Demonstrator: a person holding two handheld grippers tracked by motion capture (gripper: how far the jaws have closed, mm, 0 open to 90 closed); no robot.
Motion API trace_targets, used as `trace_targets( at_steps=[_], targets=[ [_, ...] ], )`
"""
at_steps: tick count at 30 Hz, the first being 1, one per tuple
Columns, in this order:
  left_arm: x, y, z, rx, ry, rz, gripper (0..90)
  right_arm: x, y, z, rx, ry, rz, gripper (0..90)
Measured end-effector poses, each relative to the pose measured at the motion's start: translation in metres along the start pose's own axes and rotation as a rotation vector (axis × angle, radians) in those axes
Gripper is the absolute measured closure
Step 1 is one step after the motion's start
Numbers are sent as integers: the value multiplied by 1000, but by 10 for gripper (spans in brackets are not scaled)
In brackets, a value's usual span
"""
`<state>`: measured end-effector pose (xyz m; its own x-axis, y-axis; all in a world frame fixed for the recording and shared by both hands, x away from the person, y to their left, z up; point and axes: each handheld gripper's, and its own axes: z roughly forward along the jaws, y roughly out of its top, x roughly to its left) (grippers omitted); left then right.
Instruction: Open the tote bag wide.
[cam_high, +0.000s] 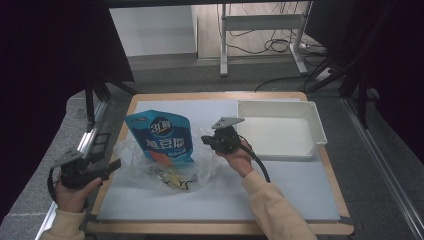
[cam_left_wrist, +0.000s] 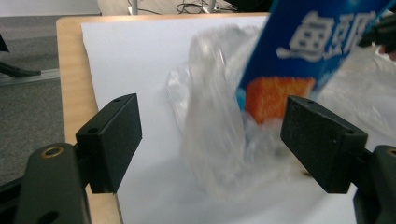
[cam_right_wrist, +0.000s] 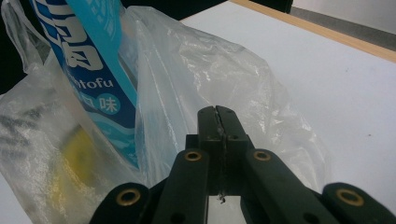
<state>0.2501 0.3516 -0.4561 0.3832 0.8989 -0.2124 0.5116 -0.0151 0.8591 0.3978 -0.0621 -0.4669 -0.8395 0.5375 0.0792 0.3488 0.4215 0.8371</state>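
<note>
The blue snack pouch (cam_high: 162, 137) is standing almost upright inside a clear plastic bag (cam_high: 165, 167), which is lying crumpled on the white sheet (cam_high: 280, 185) covering the left half of the bench (cam_high: 220, 228). Something yellow (cam_high: 174, 179) is showing through the plastic at the foot of the pouch. The right tongs (cam_high: 207, 140) are sitting just beside the pouch's right edge, at the bag's right side, with their jaws pressed fully together; in the right gripper view the closed tips (cam_right_wrist: 217, 114) are lying against the bag's plastic, and I cannot tell whether a fold of it is being pinched between them. The right hand (cam_high: 239, 157) is gripping them from below, in a pale yellow sleeve (cam_high: 277, 210). The left tongs (cam_high: 111, 166) are hovering at the bench's left edge, near the bag but apart from it, with their jaws standing wide and nothing between the pads; in the left gripper view (cam_left_wrist: 212, 144) they are pointing at the bag and the pouch beyond. The left hand (cam_high: 75, 192) is holding them off the corner of the bench. Farther right, a white tray (cam_high: 314, 120) is resting on the bench, well apart from the bag.
</note>
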Motion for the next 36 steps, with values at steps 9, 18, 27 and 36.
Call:
trace_targets(
  at_steps=[9, 18, 27, 36],
  targets=[
    [11, 42, 19, -18, 14, 18, 305, 4, 3, -1, 6, 0, -21, 892],
    [18, 54, 45, 31, -39, 13, 336, 4, 4, -1, 9, -2, -25, 891],
    [15, 46, 62, 96, -83, 59, 371, 4, 5, -1, 10, -11, -31, 891],
    [16, 36, 68, 151, -100, 69, 637, 5, 7, -1, 11, -13, -32, 891]
  ],
)
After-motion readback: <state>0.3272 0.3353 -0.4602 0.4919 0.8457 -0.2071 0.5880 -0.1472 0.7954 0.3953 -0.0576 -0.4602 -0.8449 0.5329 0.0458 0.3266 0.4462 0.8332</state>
